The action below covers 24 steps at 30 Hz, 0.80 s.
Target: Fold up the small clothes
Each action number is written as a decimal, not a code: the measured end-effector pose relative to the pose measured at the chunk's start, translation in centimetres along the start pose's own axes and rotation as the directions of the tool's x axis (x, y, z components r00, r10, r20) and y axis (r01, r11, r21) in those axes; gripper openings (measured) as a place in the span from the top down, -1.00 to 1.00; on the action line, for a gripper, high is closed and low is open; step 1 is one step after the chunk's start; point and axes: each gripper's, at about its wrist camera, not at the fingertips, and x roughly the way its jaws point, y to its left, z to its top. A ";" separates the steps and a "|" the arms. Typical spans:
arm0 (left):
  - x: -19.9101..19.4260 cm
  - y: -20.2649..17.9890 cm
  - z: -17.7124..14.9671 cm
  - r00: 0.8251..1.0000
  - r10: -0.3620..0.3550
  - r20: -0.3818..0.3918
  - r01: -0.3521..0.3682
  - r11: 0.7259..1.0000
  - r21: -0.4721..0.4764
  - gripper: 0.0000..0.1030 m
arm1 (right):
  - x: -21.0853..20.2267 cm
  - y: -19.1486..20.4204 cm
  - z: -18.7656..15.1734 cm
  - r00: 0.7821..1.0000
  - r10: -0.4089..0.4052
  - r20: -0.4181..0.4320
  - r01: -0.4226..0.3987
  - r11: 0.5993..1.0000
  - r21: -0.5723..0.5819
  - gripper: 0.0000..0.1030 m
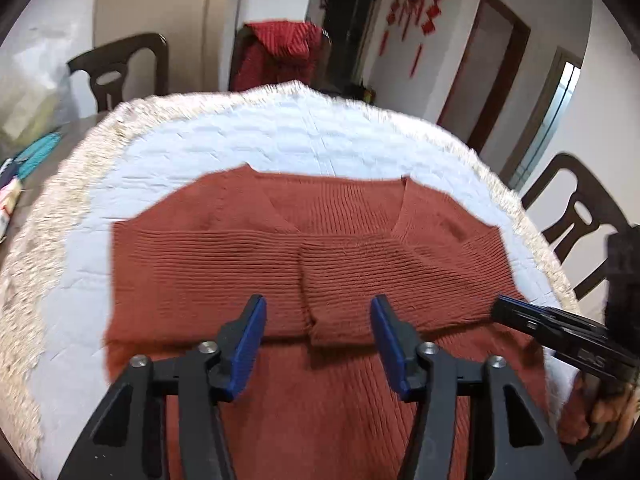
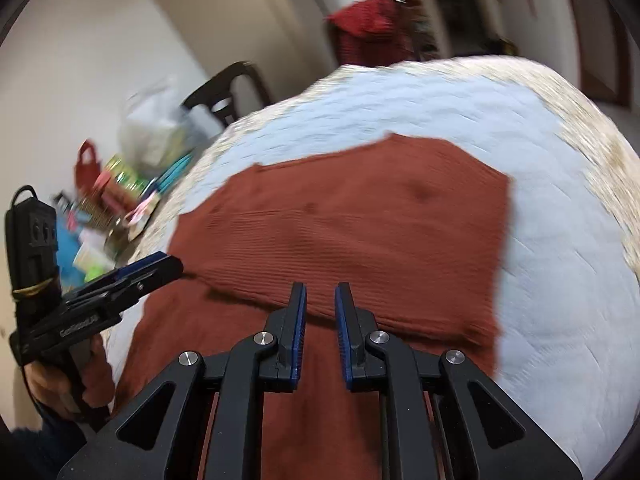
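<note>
Left claw (image 1: 318, 340): jaws apart, blue pads straddling the folded sleeve cuff (image 1: 340, 330) with clear gaps on both sides. No contact visible, nothing clamped.

Right claw (image 2: 320, 320): pads close together with only a narrow slot between them, nothing in it. It shows nothing held. It's pitched down over the knit, tips just past the sleeve fold line in its own view.

Rust ribbed sweater (image 1: 320, 248) lies flat in the middle of the worktop (image 1: 80, 200), on the white quilted cover with the fringed border. V-neck toward the far edge, hem toward the person and running out of frame under the claws. Both sleeves are folded in across the chest, so that band runs left-right and the body's long axis runs near-far.

Key relation: the sweater sits ahead of and below both claws. The left claw is centred over the body; in the left view the right claw comes in low over the right side seam, tips just touching or just above the cloth, can't tell which. So each claw is nearer its own side.

My read: next is probably a hem-to-collar fold, so each claw needs to get to a near hem corner. The hem is hidden, can't confirm its lie.

Pose: both claws angled steeply down and forward. Right view is motion-blurred.
</note>
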 end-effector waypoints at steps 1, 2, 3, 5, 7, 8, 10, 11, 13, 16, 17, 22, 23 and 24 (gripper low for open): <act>0.9 -0.1 0.1 1.000 -0.006 -0.021 0.006 1.000 0.002 0.14 | -0.3 -0.4 -0.2 1.000 0.000 0.002 0.000 1.000 0.006 0.71; 1.6 -0.2 0.1 0.999 -0.013 -0.043 0.013 1.000 0.002 0.34 | -0.7 -0.6 -0.4 1.000 0.001 0.004 -0.001 1.000 0.005 0.71; 2.3 -0.3 0.1 0.998 -0.015 -0.059 0.015 1.000 0.002 0.37 | -0.9 -0.7 -0.5 1.000 0.002 0.004 -0.002 1.000 0.001 0.71; 2.5 -0.8 0.3 0.999 -0.009 -0.044 0.010 1.000 0.028 0.64 | -0.7 -0.8 -0.8 1.000 0.000 -0.006 0.000 1.000 -0.007 0.71; 2.4 -1.3 0.6 0.998 -0.035 -0.047 0.037 0.999 0.037 0.80 | -0.3 -1.1 -1.1 1.000 -0.001 -0.023 0.001 1.000 -0.004 0.71; 2.0 -1.5 0.9 0.998 -0.049 -0.035 0.050 0.998 0.043 0.81 | -0.2 -1.5 -1.2 1.000 0.002 -0.029 -0.002 1.000 0.002 0.71; 0.4 -1.9 1.6 0.997 -0.072 0.029 0.070 0.996 0.063 0.81 | -0.2 -2.0 -1.2 0.999 0.022 -0.029 -0.022 0.999 0.024 0.71; -0.6 -2.1 1.9 0.993 -0.092 0.068 0.088 0.994 0.069 0.81 | -0.3 -2.1 -1.2 1.000 0.020 -0.023 -0.020 0.999 0.025 0.71; -1.8 -2.0 2.4 0.987 -0.112 0.115 0.104 0.992 0.072 0.81 | -0.6 -2.1 -1.1 1.000 -0.002 -0.015 0.003 1.000 0.012 0.71; -0.5 -0.9 2.1 0.995 -0.060 0.084 0.056 0.997 0.051 0.81 | -0.6 -2.4 -1.3 1.000 -0.013 -0.027 0.013 1.000 0.009 0.71; 0.5 -0.2 1.7 0.998 -0.045 0.052 0.043 0.998 0.033 0.81 | -0.7 -2.5 -1.3 0.999 -0.013 -0.029 0.013 1.000 0.008 0.71; 2.0 1.1 0.4 1.000 -0.023 -0.005 0.023 1.000 -0.012 0.81 | -1.2 -2.5 -1.5 0.998 -0.051 -0.040 0.050 0.998 -0.033 0.71; 1.7 1.1 0.4 1.000 -0.023 0.000 0.023 1.000 -0.012 0.81 | -1.1 -2.4 -1.5 0.997 -0.061 -0.046 0.059 0.997 -0.042 0.71; 1.3 1.2 0.4 1.000 -0.019 0.005 0.019 1.000 -0.009 0.81 | -1.2 -2.2 -1.5 0.997 -0.064 -0.050 0.062 0.997 -0.052 0.71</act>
